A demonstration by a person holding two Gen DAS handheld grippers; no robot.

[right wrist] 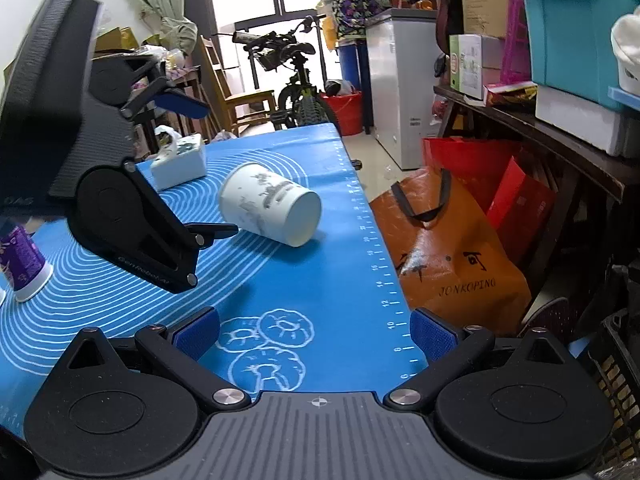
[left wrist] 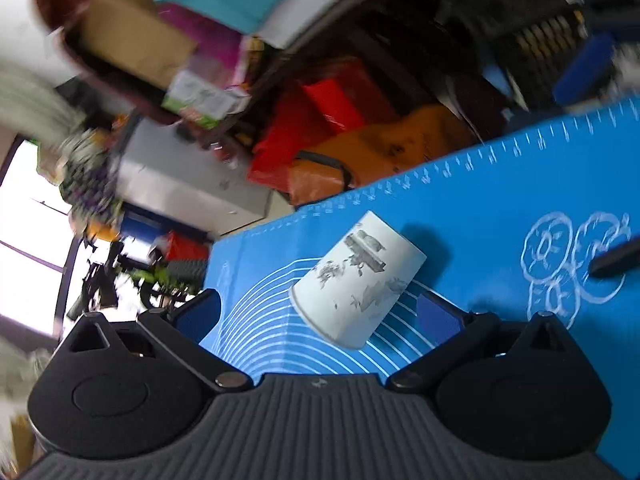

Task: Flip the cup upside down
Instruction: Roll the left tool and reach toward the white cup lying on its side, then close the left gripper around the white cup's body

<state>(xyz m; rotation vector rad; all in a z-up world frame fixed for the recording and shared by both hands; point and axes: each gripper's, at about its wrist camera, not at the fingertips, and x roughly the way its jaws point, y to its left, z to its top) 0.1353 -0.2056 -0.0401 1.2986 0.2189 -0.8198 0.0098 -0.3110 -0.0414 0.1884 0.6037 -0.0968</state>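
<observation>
A cluttered home room: a black bicycle [right wrist: 288, 64], a white chest freezer [right wrist: 396, 92], a wooden chair [right wrist: 232, 96] and stacked storage boxes [right wrist: 576, 32] by a window

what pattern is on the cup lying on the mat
White cup with a grey ink-style landscape print, clearest in the right wrist view.

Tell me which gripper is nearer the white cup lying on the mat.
Left. The left gripper hangs open right beside the tipped white cup, fingers on either side, not touching. The right gripper sits open farther back, over the mat's flower drawings.
</observation>
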